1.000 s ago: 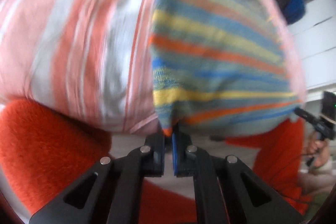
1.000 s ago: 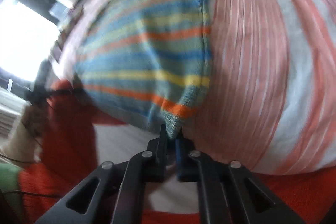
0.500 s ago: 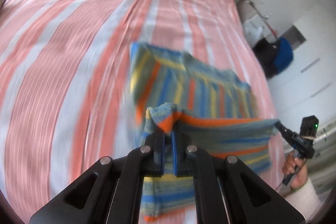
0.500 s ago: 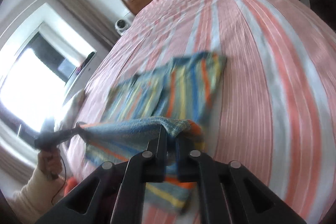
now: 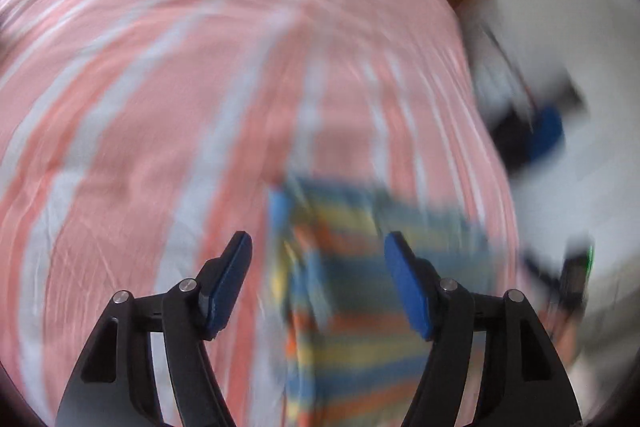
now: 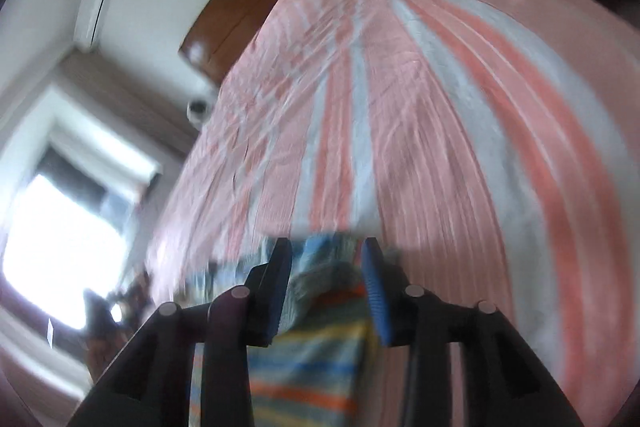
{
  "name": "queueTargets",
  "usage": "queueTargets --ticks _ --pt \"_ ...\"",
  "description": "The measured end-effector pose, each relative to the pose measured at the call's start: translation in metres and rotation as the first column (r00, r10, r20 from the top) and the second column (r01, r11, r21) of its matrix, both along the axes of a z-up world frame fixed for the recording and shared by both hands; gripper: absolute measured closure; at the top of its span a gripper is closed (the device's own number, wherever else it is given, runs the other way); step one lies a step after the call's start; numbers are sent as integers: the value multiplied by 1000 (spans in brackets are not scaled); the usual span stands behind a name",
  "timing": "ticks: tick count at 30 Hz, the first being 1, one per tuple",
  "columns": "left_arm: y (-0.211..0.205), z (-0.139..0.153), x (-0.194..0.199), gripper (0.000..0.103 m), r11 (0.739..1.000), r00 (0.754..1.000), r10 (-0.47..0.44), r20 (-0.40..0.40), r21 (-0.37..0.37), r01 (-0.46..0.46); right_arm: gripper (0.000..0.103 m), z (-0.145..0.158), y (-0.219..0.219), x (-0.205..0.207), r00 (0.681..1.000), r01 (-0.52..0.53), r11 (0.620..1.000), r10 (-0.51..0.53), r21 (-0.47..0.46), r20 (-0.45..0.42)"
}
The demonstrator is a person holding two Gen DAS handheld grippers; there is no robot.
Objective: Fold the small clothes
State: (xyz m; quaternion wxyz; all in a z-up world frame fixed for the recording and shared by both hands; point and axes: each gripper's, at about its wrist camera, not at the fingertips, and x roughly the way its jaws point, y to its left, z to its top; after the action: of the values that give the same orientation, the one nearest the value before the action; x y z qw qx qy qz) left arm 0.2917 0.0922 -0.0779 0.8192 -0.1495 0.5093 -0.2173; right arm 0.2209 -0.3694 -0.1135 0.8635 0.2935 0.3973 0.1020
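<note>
1. The left claw [image 5: 318, 283] has its jaws apart and opening; the blue pads [image 5: 234, 281] press on nothing.
2. Seen between and beyond those jaws, the striped garment [image 5: 360, 307] lies on the bed [image 5: 160, 107], toward the right side of the left wrist view. Its bands are blue, yellow and orange. The picture is blurred, so its folds and edges cannot be made out well.
3. The right claw [image 6: 326, 287] also has its jaws parted and opening, though less wide than the left one's.
4. In the right wrist view a bunched edge of the same garment [image 6: 316, 359] shows between the jaws, with the rest spreading down toward the near edge of the picture. Whether the pads [image 6: 374, 291] touch the cloth cannot be told for sure; they do not look pressed on it.
5. The bed is covered by a sheet with pink and white stripes that run away toward the far end, where a brown wooden headboard [image 6: 248, 7] stands against a white wall.
6. To the left in the right wrist view is a bright window [image 6: 60, 247], with a white air conditioner [image 6: 94, 13] high on the wall above it.
7. At the right in the left wrist view a dark blue blurred thing [image 5: 548, 135] sits beside the bed; what it is cannot be told.
</note>
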Motion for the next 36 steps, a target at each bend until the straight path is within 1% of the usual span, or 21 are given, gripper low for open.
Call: queueTargets --ticks 1,3,4,6,7,8,9,11,13,14,16,19,22,24,25,26,28,29,30,33,36 --pt "-16 -3 -6 33 994 993 -112 -27 13 112 65 4 8 -3 998 -57 998 56 -21 -25" --pt "-48 -18 -19 27 954 949 -297 -102 14 300 65 -2 32 -1 974 -191 982 188 -7 -130" --pt "-64 -28 -16 27 937 929 -345 -133 15 350 65 -12 45 3 948 -248 969 247 18 -201" --pt "-82 -44 -15 27 927 917 -361 -169 39 373 65 -37 72 23 889 -329 943 326 46 -321" --pt "-90 -51 -6 28 935 924 -335 -183 56 350 65 -49 82 38 865 -353 934 346 49 -363" --pt "-90 -51 6 32 954 943 -280 -180 60 295 66 -56 91 56 872 -340 940 329 36 -363" --pt "-87 -47 16 33 970 959 -230 -165 46 240 66 -55 95 70 902 -300 953 296 37 -313" --pt "-62 -25 36 30 995 990 -87 -114 -60 81 65 -34 94 96 972 -176 983 182 48 -151" --pt "-46 -5 31 20 994 996 -52 -73 -103 45 65 -10 88 102 997 -73 994 75 79 -14" --pt "-45 2 25 14 992 995 -81 -52 -97 75 65 -1 87 101 998 -57 993 55 103 21" --pt "-55 4 12 12 981 982 -183 -37 -66 181 64 13 90 93 996 -83 992 79 97 44" --pt "-89 -16 2 12 942 939 -336 -79 -11 336 63 22 101 68 983 -176 984 177 -29 39" --pt "-113 -49 26 21 936 938 -324 -127 102 337 63 8 111 35 972 -233 970 233 -69 -3" --pt "-104 -55 53 47 967 972 -206 -114 129 220 63 -1 114 17 965 -261 964 259 -50 -36" --pt "-93 -51 66 47 985 987 -132 -95 103 142 63 -5 118 7 961 -273 961 271 -46 -49" --pt "-72 -41 80 46 998 998 -6 -69 57 10 63 -9 119 1 959 -281 959 278 -48 -51" --pt "-38 -21 90 28 988 988 154 -31 -30 -155 63 -12 121 -16 955 -295 954 293 -61 -44" --pt "-21 -5 87 18 974 975 219 16 -53 -218 63 -11 122 -25 955 -297 952 295 -74 -38" --pt "-13 6 83 14 970 970 238 54 -55 -235 62 -10 121 -34 954 -300 951 298 -82 -31" --pt "-11 24 65 14 986 982 164 93 -35 -162 59 -9 120 -47 951 -310 944 308 -110 -33" --pt "-30 14 40 14 1000 998 22 62 7 -22 59 -12 123 -54 945 -326 940 324 -100 -43"
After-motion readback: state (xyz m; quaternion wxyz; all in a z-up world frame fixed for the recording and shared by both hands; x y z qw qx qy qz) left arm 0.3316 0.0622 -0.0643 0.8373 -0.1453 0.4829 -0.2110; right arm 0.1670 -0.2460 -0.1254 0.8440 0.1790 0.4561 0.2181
